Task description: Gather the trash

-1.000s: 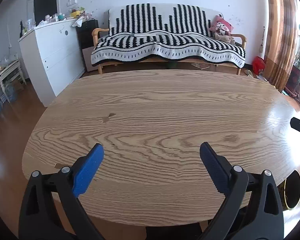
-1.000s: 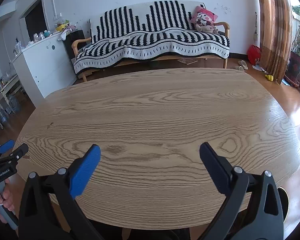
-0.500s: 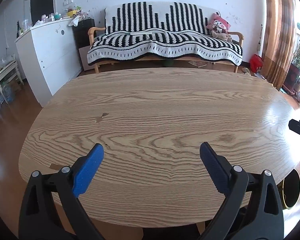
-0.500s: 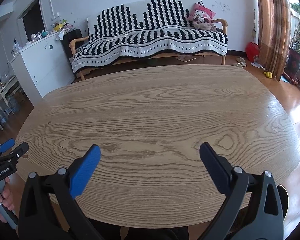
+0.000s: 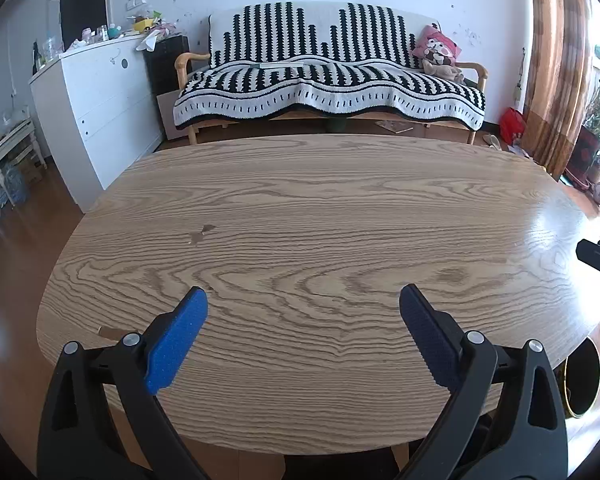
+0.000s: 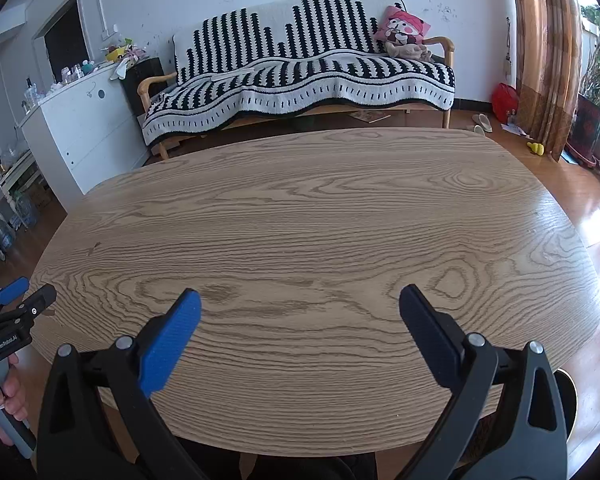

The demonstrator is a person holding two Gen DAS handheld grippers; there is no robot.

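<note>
My left gripper (image 5: 302,300) is open and empty above the near edge of an oval wooden table (image 5: 340,220). My right gripper (image 6: 300,300) is open and empty above the same near edge. No trash shows on the tabletop. A black bin with a yellow rim (image 5: 580,380) stands on the floor under the table's near right corner; its edge also shows in the right wrist view (image 6: 566,392). The right gripper's tip shows at the right edge of the left wrist view (image 5: 598,258). The left gripper shows at the left edge of the right wrist view (image 6: 16,308).
A sofa with a black-and-white blanket (image 5: 328,80) and a pink plush toy (image 5: 436,50) stands beyond the table. A white cabinet (image 5: 96,108) is at the left. Curtains (image 5: 556,60) and plants are at the right. A small mark (image 5: 200,234) is on the tabletop.
Both cameras have tilted or risen slightly, so the sofa sits lower and the table looks a bit farther. Both grippers stay open and empty.
</note>
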